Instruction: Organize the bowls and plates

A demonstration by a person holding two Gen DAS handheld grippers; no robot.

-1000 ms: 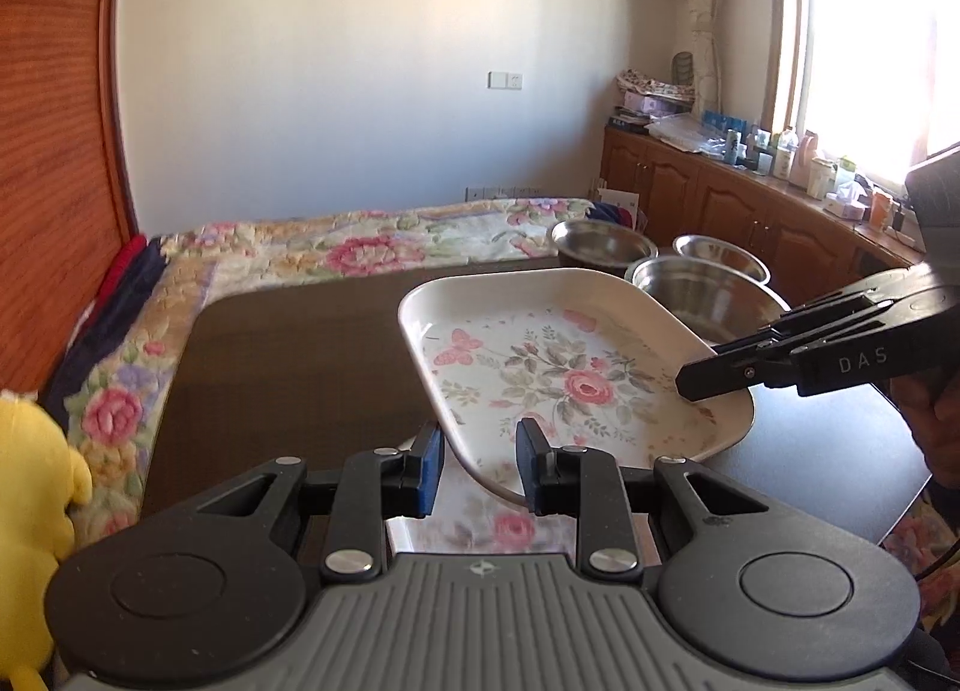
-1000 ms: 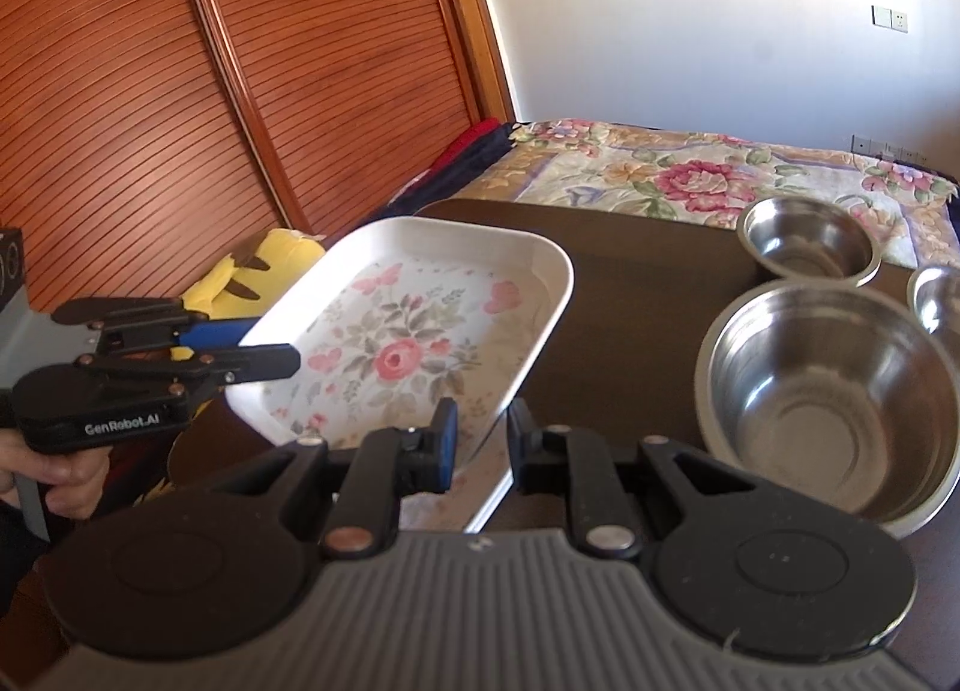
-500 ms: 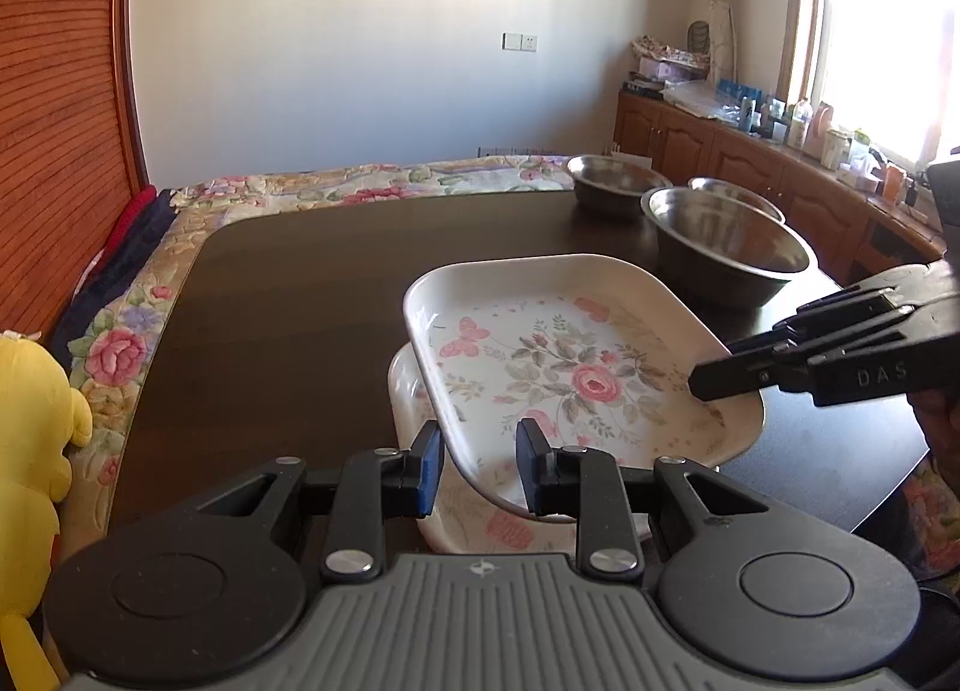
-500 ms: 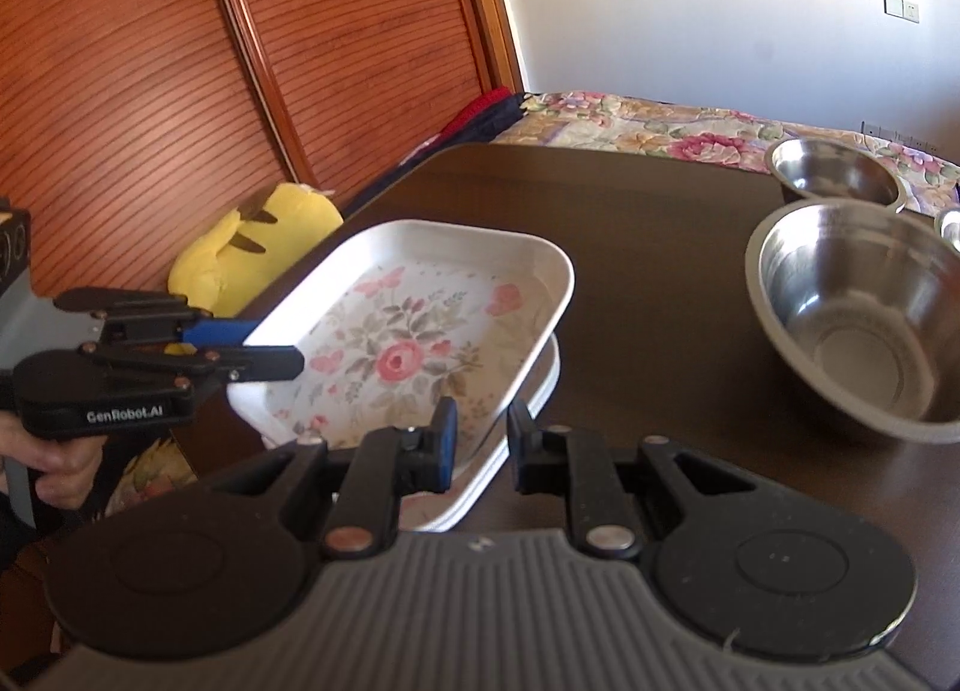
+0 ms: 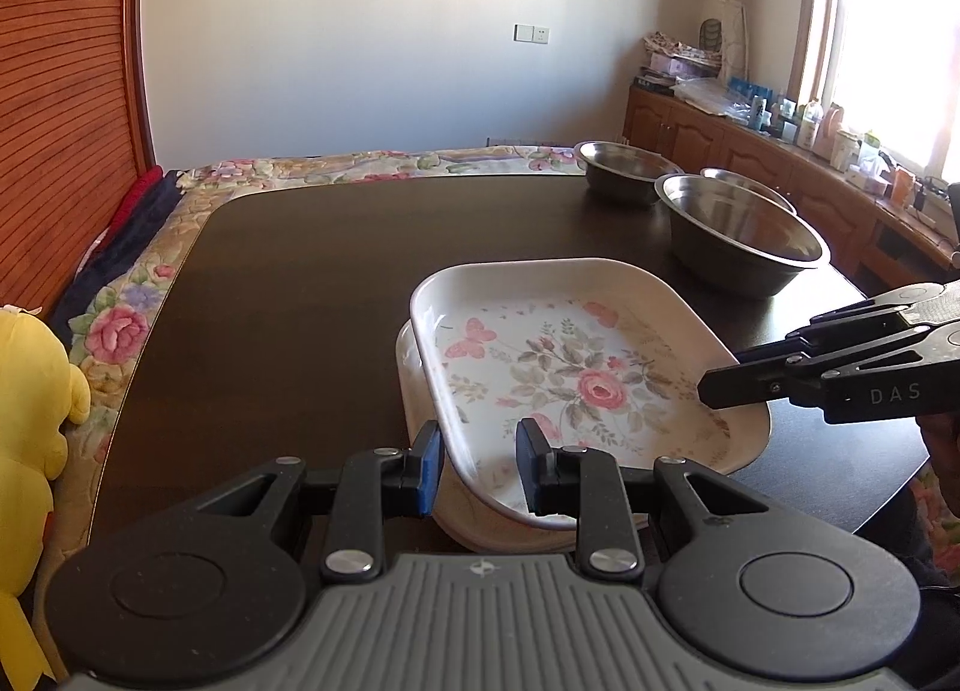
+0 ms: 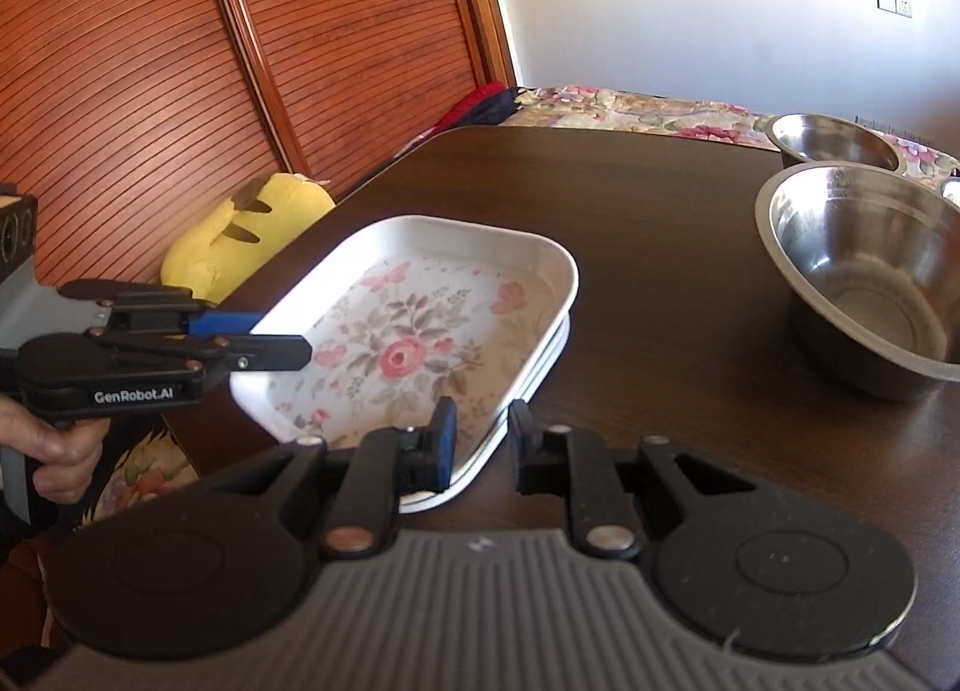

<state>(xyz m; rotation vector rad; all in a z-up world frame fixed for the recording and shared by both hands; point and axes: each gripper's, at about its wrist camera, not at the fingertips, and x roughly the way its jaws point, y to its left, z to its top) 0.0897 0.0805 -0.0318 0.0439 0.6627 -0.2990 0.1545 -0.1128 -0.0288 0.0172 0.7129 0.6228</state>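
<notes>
Left gripper point(image 5: 480, 466) and right gripper point(image 6: 480, 442) each stand narrow, clamped on opposite rim edges of the floral plate point(image 5: 576, 367). Judged stiff, light, glazed and slippery; the raised rim is the proper hold. It sits just over a second plate point(image 5: 414, 385); steel bowls point(image 6: 864, 277) lie beyond the jaws.

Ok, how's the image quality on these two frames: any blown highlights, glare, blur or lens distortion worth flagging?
Left wrist view: the window is blown out white, the wardrobe edge bows from fisheye, the floral plate is sharp. Right wrist view: sunlight washes out the near rim of the floral plate, the large steel bowl shows soft reflections, the wardrobe slats curve, no motion blur.
</notes>
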